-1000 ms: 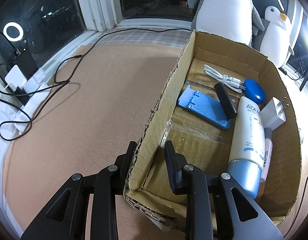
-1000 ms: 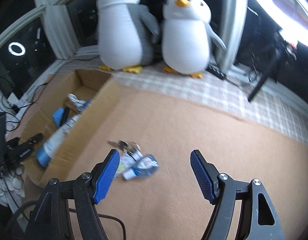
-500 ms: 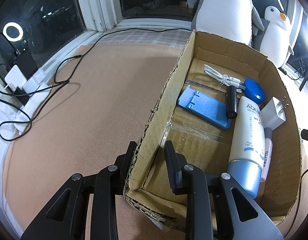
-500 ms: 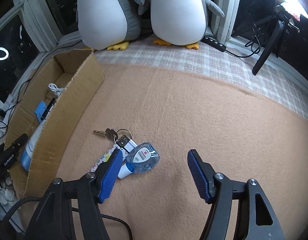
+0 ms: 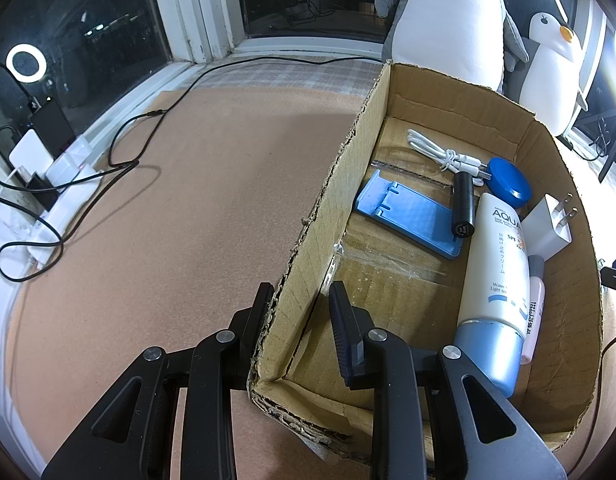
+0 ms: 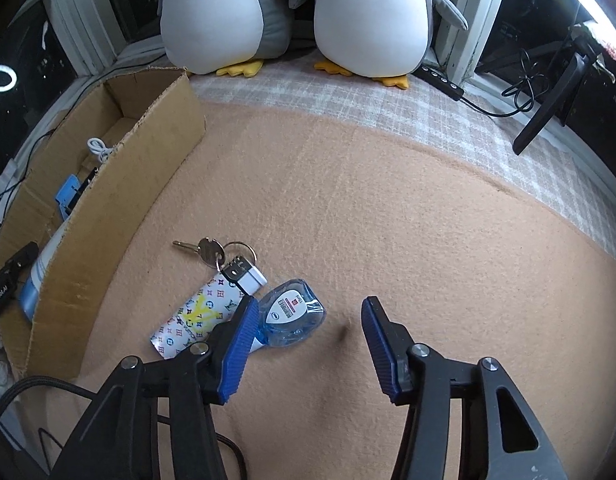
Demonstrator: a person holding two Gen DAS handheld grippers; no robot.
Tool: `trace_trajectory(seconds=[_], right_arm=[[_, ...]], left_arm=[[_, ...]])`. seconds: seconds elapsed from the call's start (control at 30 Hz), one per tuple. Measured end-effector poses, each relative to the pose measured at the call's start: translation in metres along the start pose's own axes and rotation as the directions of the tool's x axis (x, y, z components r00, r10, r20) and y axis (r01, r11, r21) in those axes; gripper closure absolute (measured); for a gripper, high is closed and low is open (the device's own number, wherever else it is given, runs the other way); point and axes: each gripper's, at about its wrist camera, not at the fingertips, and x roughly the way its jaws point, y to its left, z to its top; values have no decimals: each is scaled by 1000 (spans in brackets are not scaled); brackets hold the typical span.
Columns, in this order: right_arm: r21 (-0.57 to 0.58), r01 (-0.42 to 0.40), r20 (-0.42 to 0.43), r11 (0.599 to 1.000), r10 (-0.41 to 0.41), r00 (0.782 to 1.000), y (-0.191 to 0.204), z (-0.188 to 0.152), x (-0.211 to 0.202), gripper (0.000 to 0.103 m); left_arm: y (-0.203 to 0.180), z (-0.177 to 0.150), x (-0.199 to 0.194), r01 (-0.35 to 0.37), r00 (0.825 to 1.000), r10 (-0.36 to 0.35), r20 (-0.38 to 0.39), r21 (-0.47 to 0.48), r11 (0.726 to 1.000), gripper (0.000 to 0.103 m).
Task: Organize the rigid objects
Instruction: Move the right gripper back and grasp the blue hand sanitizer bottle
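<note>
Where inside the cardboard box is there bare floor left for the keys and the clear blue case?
Bare floor lies in the cardboard box near corner, between the left gripper, the blue stand and the sunscreen tube. The far right side is crowded: white cable, blue tin, charger plug.

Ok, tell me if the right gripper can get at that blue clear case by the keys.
Probably yes. The right gripper is open just above the blue case, which lies flat on the mat. Only the patterned card and keys crowd its left side.
</note>
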Motion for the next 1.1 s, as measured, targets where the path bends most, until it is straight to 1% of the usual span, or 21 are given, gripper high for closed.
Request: trace_trajectory(seconds=[0.13, 0.23, 0.33, 0.43, 0.47, 0.53, 0.6, 0.63, 0.77, 0.83, 1.0, 1.07, 1.1], right_arm=[[-21, 11, -1, 1000, -11, 1000, -6, -2, -2, 54], [-30, 39, -5, 999, -39, 999, -13, -3, -4, 54], [14, -2, -13, 1000, 3, 1000, -17, -3, -7, 54], [67, 2, -24, 998, 0, 1000, -17, -6, -7, 54], [88, -8, -26, 996, 11, 1000, -17, -7, -7, 54], [155, -50, -39, 987, 57, 998, -19, -9, -6, 54], [191, -73, -48, 979, 83, 995, -17, -11, -5, 54], [191, -81, -46, 978, 91, 995, -15, -10, -3, 54], [183, -67, -47, 981, 77, 996, -9, -6, 2, 55], [172, -57, -53, 983, 67, 996, -7, -4, 4, 65], [103, -11, -49, 995, 17, 999, 2, 1, 9, 66], [58, 14, -42, 998, -12, 999, 8, 3, 10, 69], [45, 15, -39, 999, -13, 999, 10, 3, 10, 74]], left_arm=[[0, 0, 0, 0, 1000, 0, 0, 1, 1000, 78], [0, 0, 0, 0, 1000, 0, 0, -1, 1000, 78], [0, 0, 0, -1, 1000, 1, 0, -1, 1000, 78], [0, 0, 0, 0, 1000, 0, 0, 0, 1000, 78], [0, 0, 0, 0, 1000, 0, 0, -1, 1000, 78], [0, 0, 0, 0, 1000, 0, 0, -1, 1000, 78], [0, 0, 0, 0, 1000, 0, 0, -1, 1000, 78], [0, 0, 0, -1, 1000, 1, 0, -1, 1000, 78], [0, 0, 0, 0, 1000, 0, 0, -2, 1000, 78], [0, 0, 0, 0, 1000, 0, 0, -2, 1000, 78], [-1, 0, 0, -1, 1000, 1, 0, -3, 1000, 78], [-1, 1, 0, -1, 1000, 1, -1, -3, 1000, 78], [-1, 0, 0, 0, 1000, 0, -1, -4, 1000, 78]])
